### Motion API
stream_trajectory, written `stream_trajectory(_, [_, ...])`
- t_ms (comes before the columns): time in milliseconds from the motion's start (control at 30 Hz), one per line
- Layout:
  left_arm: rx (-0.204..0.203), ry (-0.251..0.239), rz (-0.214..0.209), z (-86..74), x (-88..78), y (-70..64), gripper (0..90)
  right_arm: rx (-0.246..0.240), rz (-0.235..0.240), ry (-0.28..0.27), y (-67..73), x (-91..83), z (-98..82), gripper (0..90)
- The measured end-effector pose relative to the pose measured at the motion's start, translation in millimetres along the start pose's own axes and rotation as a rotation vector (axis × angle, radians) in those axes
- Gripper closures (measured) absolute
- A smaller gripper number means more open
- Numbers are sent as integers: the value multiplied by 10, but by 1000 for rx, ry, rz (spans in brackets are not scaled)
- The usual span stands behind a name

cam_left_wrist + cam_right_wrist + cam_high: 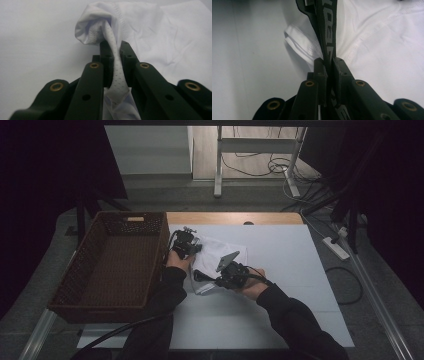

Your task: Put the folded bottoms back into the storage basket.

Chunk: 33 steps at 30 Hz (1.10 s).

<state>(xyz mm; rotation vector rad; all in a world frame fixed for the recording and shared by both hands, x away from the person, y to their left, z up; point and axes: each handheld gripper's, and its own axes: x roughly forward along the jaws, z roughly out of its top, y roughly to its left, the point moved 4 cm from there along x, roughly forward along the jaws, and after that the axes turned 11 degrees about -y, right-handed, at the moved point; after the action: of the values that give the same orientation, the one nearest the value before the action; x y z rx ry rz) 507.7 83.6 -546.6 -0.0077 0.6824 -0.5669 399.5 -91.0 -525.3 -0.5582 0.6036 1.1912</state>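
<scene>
So we've got the white garment [212, 265] bunched on the bench [280, 270], near its left edge. Our left gripper [113, 53] pinches a perforated fold, our right gripper [328, 62] clamps its dark lettered waistband [327, 32]. A brown wicker basket [85, 270] sits just left. Which way the garment's long axis runs, we can't tell.

White garment [216, 257] with perforated mesh, dark grey lettered waistband [328, 32], brown woven basket [85, 255], black jaws
</scene>
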Motion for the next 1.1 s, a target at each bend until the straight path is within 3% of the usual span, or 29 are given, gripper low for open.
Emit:
stream_trajectory(200, [17,-8,3,42,-31,-24,829,1,4,-18,7,-17,31,825])
stream_trajectory(433, [11,-9,2,38,-27,-23,829,40,15,-49,-1,-63,80,825])
stream_trajectory(633, [8,12,4,-13,16,-11,828,-7,-5,-12,36,26,12,790])
stream_trajectory(667, [7,16,4,-24,23,-7,828,-17,-5,-6,43,46,0,753])
stream_trajectory(767, [1,24,3,-45,41,6,828,-49,-12,26,49,82,-45,489])
stream_trajectory(900, [-4,29,1,-54,52,13,828,-48,-16,84,27,136,-157,288])
stream_trajectory(1000, [-8,35,-1,-62,62,19,827,-31,-16,84,20,154,-179,283])
stream_trajectory(1100, [-18,39,-2,-76,80,24,827,-11,4,73,-3,150,-177,448])
